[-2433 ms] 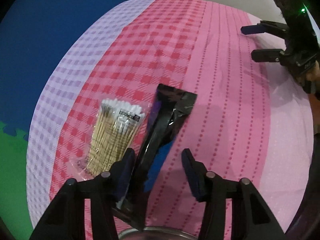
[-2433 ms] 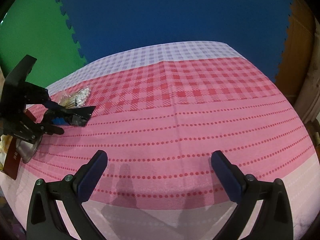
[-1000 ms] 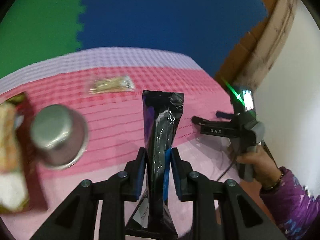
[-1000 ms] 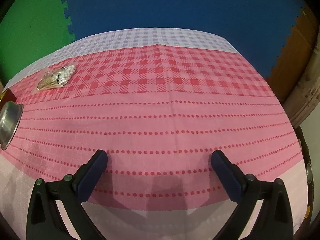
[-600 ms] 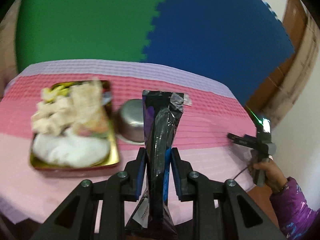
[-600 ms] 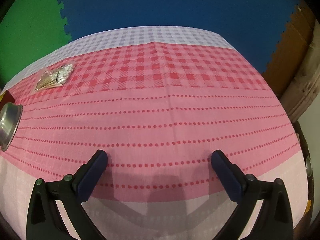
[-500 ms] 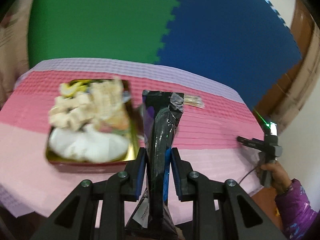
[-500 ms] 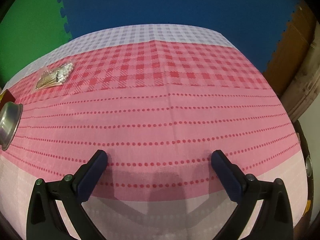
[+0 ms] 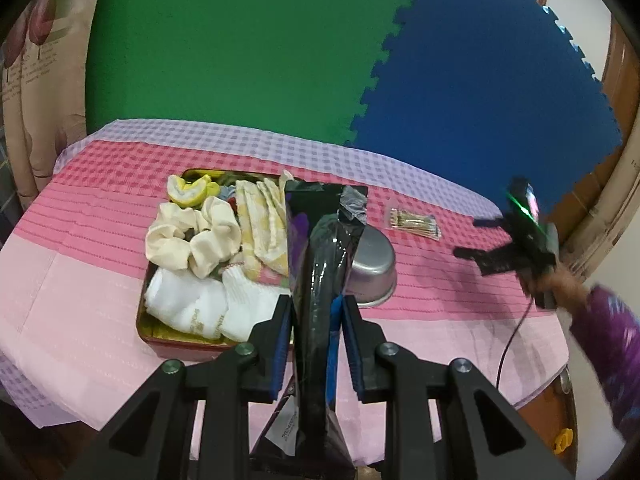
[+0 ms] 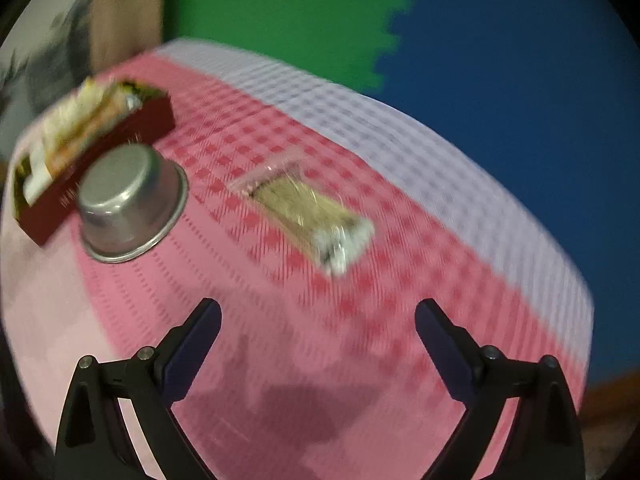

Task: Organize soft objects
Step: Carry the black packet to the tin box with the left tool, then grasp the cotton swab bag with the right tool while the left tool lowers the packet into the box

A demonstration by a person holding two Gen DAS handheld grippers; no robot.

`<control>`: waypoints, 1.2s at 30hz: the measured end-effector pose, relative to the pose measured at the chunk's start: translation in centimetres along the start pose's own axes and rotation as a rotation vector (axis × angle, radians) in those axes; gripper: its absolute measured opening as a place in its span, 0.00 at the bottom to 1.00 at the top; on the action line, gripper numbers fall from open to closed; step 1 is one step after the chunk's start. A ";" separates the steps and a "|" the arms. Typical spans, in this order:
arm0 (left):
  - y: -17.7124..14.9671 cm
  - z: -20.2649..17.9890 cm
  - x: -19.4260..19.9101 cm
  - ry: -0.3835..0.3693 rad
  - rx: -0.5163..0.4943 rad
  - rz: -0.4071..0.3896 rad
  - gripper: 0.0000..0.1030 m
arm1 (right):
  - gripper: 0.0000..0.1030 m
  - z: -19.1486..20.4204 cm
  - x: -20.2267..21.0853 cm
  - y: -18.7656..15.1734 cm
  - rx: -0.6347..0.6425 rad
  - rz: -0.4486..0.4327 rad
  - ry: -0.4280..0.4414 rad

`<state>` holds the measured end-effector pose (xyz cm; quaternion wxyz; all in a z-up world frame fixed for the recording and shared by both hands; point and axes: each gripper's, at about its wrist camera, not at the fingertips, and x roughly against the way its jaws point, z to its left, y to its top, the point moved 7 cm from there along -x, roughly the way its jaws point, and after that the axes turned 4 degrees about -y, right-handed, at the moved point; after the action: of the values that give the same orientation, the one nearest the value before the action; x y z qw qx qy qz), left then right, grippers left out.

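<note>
Your left gripper [image 9: 316, 344] clamps the black packet [image 9: 322, 280].
Your right gripper [image 10: 318, 320], empty, has just been narrowing; cotton swabs [image 10: 312, 216] lie mid-frame.

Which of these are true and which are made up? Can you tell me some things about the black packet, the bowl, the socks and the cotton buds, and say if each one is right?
1. The left gripper is squeezing the black packet. True.
2. The metal bowl stands right way up and is full of socks. False: it lies upside down, and the socks are in the red tin.
3. The right gripper holds the cotton buds. False: it is open with nothing between its fingers, and the buds lie on the tablecloth.
4. The tablecloth is pink and checked. True.
</note>
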<state>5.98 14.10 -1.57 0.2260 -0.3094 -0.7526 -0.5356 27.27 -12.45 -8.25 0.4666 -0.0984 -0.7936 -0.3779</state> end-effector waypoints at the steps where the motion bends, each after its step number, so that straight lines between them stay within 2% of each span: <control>1: 0.1 0.2 0.0 0.000 0.006 -0.001 0.24 | 0.92 0.3 -0.8 0.8 0.043 0.012 0.012; 3: 0.3 0.7 0.1 0.006 0.019 -0.006 0.24 | 0.82 0.9 -2.7 2.3 0.119 0.053 0.039; 5: 0.6 1.3 0.3 0.018 0.027 -0.011 0.24 | 0.79 1.1 -4.5 3.1 0.176 0.091 0.039; 10: 1.6 2.9 1.1 0.051 0.041 -0.032 0.24 | 0.82 1.1 -8.0 4.6 0.244 0.159 0.069; 11: 1.8 3.3 1.3 0.056 0.047 -0.037 0.24 | 0.86 0.9 -8.4 4.8 0.239 0.169 0.083; 13: 2.2 4.1 1.6 0.072 0.056 -0.046 0.24 | 0.86 0.6 -9.1 5.1 0.216 0.200 0.140; 16: 2.4 5.2 1.7 0.091 0.066 -0.050 0.24 | 0.84 0.4 -9.8 5.2 0.197 0.253 0.179; 17: 2.4 5.3 1.8 0.095 0.070 -0.050 0.24 | 0.80 0.4 -9.9 5.2 0.182 0.272 0.194; 18: 2.3 5.4 1.9 0.095 0.074 -0.047 0.24 | 0.71 0.4 -10.0 5.1 0.163 0.287 0.215; 19: 2.2 5.4 1.9 0.093 0.078 -0.044 0.24 | 0.67 0.5 -9.8 5.1 0.135 0.296 0.240; 24: 1.6 5.6 0.7 0.098 0.070 -0.015 0.25 | 0.32 1.6 -8.3 4.5 0.071 0.262 0.192; 26: 1.6 5.5 0.2 0.112 0.055 -0.009 0.25 | 0.25 3.2 -7.3 3.6 0.047 0.253 0.170; 30: 1.9 5.4 -0.1 0.131 0.016 -0.023 0.25 | 0.23 4.2 -4.7 1.4 -0.057 0.214 0.175; 36: 2.4 5.7 -1.1 0.150 -0.035 -0.021 0.25 | 0.23 5.4 2.3 -2.0 -0.294 0.054 0.270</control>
<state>8.35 19.78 -2.56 0.2709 -0.2644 -0.7272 -0.5725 21.35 -10.60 -8.88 0.5592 -0.1353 -0.6572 -0.4869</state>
